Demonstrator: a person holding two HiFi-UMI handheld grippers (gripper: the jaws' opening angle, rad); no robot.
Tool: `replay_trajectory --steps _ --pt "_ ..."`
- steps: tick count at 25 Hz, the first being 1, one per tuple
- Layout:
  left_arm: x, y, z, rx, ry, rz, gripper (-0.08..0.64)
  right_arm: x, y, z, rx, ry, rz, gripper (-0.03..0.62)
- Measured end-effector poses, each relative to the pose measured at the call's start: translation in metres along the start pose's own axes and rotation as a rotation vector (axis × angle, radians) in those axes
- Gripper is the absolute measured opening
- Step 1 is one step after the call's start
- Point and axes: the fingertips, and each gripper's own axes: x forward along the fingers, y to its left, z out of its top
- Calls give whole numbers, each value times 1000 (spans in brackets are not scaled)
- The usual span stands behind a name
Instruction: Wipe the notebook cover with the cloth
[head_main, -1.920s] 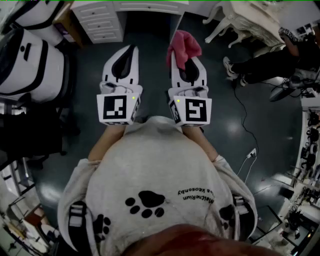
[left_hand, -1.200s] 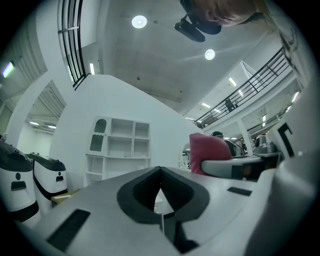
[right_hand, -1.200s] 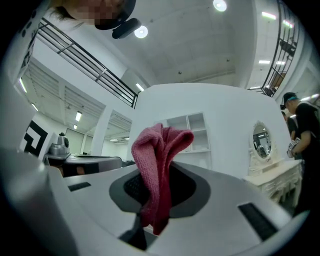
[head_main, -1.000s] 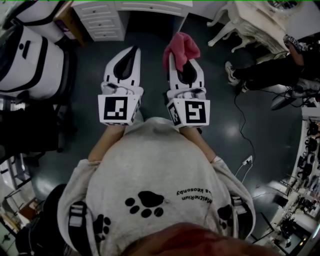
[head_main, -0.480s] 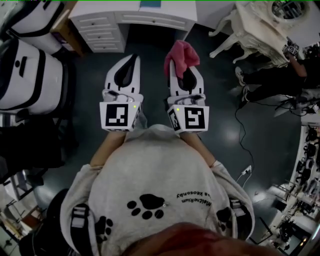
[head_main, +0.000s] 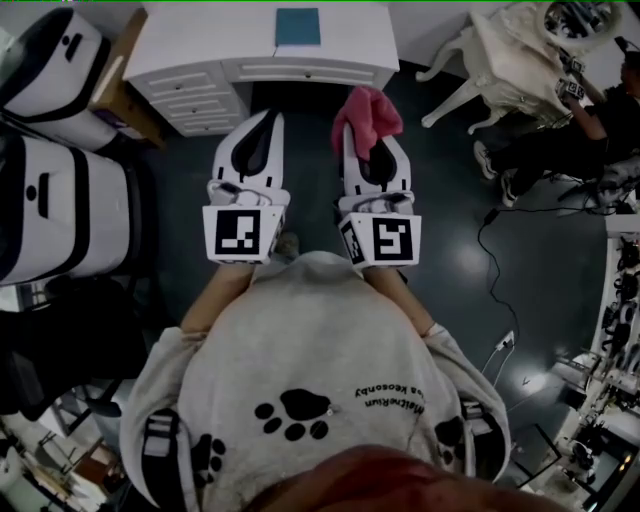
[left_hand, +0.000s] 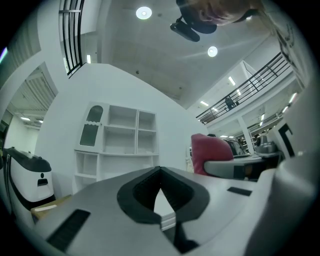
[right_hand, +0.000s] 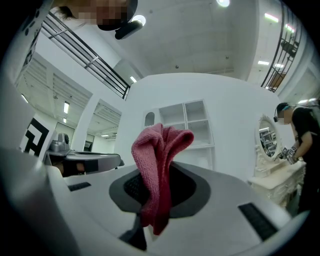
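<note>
A teal notebook (head_main: 298, 27) lies flat on a white desk (head_main: 225, 42) at the top of the head view, ahead of both grippers. A pink cloth (head_main: 368, 110) sticks out of my right gripper (head_main: 362, 128), whose jaws are shut on it. From the right gripper view the cloth (right_hand: 159, 165) stands up between the jaws and droops over the front. My left gripper (head_main: 266, 120) is held beside the right one at chest height. Its jaws (left_hand: 160, 170) are shut with nothing between them. Both grippers hang over the dark floor, short of the desk.
The desk has a drawer unit (head_main: 190, 95) on its left side. Large white-and-black machines (head_main: 50, 190) stand at the left. An ornate white table with a mirror (head_main: 525, 50) and a person in dark clothes (head_main: 560, 140) are at the right. A cable (head_main: 490, 250) runs across the floor.
The desk has slid further into view at the top and the notebook now shows on it. Both grippers keep their pose, the cloth still in the right one.
</note>
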Motion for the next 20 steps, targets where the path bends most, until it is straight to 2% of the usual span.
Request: replay_trajectory --steps 5,9,20 --pt "18 15 -6 -4 10 -30 11 23 5 -1 -24 10 0 78" --pt "38 31 -13 -26 26 -25 11 48 1 -4 -30 23 -1 78" --pt "110 56 -43 -16 56 -11 11 122 -41 -31 -30 35 12 78"
